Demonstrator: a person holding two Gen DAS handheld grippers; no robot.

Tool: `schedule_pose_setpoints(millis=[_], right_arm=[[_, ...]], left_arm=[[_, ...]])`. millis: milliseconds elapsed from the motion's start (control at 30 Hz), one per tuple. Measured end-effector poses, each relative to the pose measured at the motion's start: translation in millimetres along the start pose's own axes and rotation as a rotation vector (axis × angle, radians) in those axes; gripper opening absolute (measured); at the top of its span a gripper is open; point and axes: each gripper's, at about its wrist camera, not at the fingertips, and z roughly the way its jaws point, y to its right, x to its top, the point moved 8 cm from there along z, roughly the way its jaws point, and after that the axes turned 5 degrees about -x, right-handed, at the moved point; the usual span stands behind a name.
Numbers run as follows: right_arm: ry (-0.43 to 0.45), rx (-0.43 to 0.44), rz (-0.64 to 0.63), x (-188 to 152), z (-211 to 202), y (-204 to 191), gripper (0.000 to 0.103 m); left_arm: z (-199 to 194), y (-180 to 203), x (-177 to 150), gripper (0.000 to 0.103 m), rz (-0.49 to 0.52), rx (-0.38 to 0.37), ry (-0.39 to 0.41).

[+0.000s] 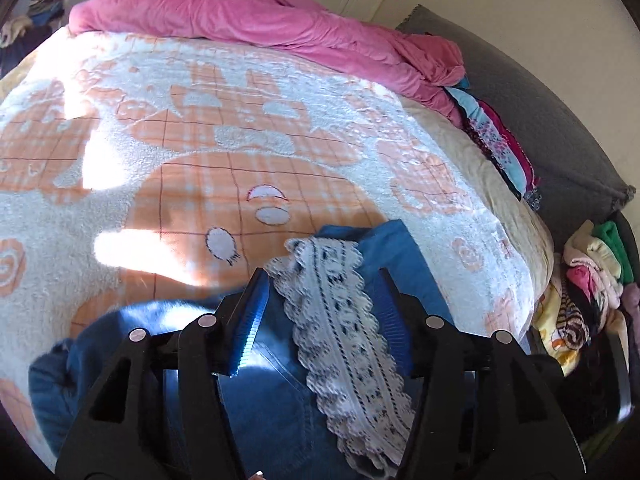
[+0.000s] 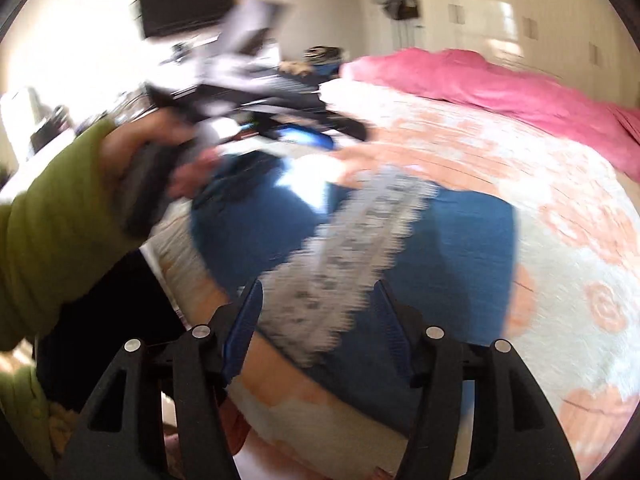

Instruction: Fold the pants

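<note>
**Pants on bed, fold partly done**

I take the pants [image 1: 276, 412] as my landmark. They lie at the near edge of the bed [image 1: 200, 168], a blue denim heap with a white lace strip [image 1: 344, 328] running across the top.

Left gripper [image 1: 320, 312]: right over the pants, jaws spread wide, one finger each side of the lace. I see no cloth pinched between the pads. Whether the fingertips touch the denim I cannot tell.

Right gripper [image 2: 316, 312]: also above the pants, jaws wide, holding nothing. This view is smeared by motion, so fine detail is lost. Beyond the pants from here I see the left hand [image 2: 148, 160] in a green sleeve gripping its tool.

Progress, as I judge it: in the right view the pants read as a compact, roughly squared blue block, not two long legs, so I think at least one fold is in. In the left view the near part looks bunched and uneven, so the job is not finished. Left to do, I reckon: a further fold or a squaring-up, and flattening the lace.

Surroundings: a pink quilt [image 1: 248, 20] lies well beyond the pants at the far side of the bed. A pile of clothes [image 1: 596, 280] sits off the bed's edge, right of the pants.
</note>
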Motion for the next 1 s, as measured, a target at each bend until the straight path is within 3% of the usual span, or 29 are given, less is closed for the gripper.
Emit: schedule_pose_setpoints(millis=[267,333,433,567,867,1000], right_arm=[[-0.096,-0.099,0.163,-7,14,59,0.056],[-0.11,-0.109,0.154,-13,13,62,0.056],[-0.151,-0.135,0.132,-19,21,62,0.056],[-0.216,-0.189,0.101,-31,36,63,0.057],[-0.222,-0.211,0.072,-39,35,63,0.057],[-0.203,-0.198,0.071,-35,30,61,0.063]], left_arm=[[-5,43,-50,0.05,0.119,0.057,0.0],[0,52,-67,0.05,0.139,0.055,-0.022],[11,55,-95,0.052,0.189,0.129,-0.072],[25,42,-124,0.053,0.159,0.172,-0.157],[23,35,-129,0.054,0.133,0.165,-0.142],[14,36,-127,0.057,0.105,0.155,-0.11]])
